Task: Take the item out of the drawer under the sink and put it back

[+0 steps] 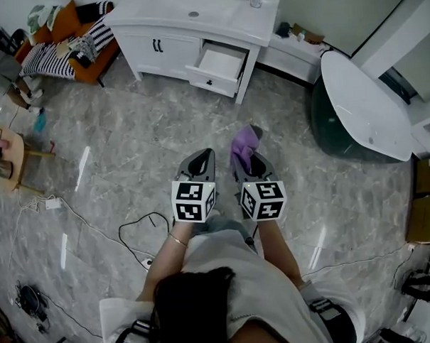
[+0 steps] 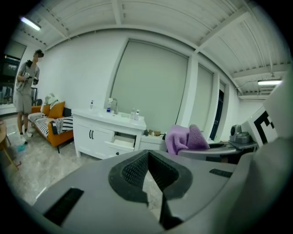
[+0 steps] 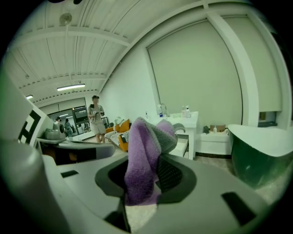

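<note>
Holding a purple cloth [image 3: 144, 155] in the right gripper [image 1: 251, 158], jaws clenched on its lower folds, with the rest bunched up and standing above the jaw tips. Keeping the left gripper [image 1: 203, 155] just beside the right one, jaws clenched together with nothing between the pads. Facing a white vanity [image 1: 167, 45], well ahead of both pairs of jaws, with its drawer [image 1: 221, 64] pulled open under the sink. Standing over a grey marble floor [image 1: 129, 157] spread below the jaws.
</note>
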`<act>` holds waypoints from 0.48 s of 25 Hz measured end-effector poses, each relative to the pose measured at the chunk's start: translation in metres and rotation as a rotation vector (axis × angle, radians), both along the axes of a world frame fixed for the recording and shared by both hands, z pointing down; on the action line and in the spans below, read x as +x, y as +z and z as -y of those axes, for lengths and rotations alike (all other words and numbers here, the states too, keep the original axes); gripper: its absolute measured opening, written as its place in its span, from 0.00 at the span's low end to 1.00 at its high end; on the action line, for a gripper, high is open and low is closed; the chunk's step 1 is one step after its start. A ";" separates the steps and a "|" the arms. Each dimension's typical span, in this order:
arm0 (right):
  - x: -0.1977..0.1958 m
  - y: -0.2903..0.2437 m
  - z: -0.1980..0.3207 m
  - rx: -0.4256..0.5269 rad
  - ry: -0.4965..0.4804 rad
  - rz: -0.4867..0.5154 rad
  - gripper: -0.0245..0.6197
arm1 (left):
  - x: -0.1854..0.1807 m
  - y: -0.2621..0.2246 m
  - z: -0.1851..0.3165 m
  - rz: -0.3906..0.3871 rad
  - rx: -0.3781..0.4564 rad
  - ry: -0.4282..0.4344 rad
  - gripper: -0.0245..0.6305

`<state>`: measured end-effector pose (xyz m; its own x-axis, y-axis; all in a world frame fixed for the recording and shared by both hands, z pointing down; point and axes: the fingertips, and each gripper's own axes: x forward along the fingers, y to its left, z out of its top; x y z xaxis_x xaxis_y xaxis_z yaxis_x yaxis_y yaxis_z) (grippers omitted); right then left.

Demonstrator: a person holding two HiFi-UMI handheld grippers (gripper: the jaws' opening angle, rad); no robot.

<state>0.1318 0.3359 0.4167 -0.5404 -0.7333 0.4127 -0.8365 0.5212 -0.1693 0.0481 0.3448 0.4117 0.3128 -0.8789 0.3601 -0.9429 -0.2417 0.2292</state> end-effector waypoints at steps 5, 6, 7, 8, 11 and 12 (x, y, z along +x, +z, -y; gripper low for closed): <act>-0.001 -0.004 0.003 0.013 -0.016 -0.001 0.25 | 0.002 -0.002 0.003 0.001 0.006 -0.005 0.04; -0.002 -0.003 0.002 0.010 -0.019 0.000 0.25 | 0.002 -0.001 0.003 0.002 0.005 -0.004 0.04; -0.002 -0.002 0.001 0.006 -0.022 0.001 0.25 | 0.003 -0.001 0.003 0.004 0.003 -0.004 0.04; -0.002 -0.001 0.000 0.002 -0.024 0.002 0.25 | 0.004 0.000 0.003 0.006 0.000 -0.003 0.04; 0.002 -0.003 0.000 0.003 -0.021 0.002 0.25 | 0.008 -0.003 0.005 0.004 0.005 0.000 0.04; 0.003 -0.004 0.000 0.007 -0.018 0.003 0.25 | 0.009 -0.005 0.005 0.003 0.011 0.001 0.04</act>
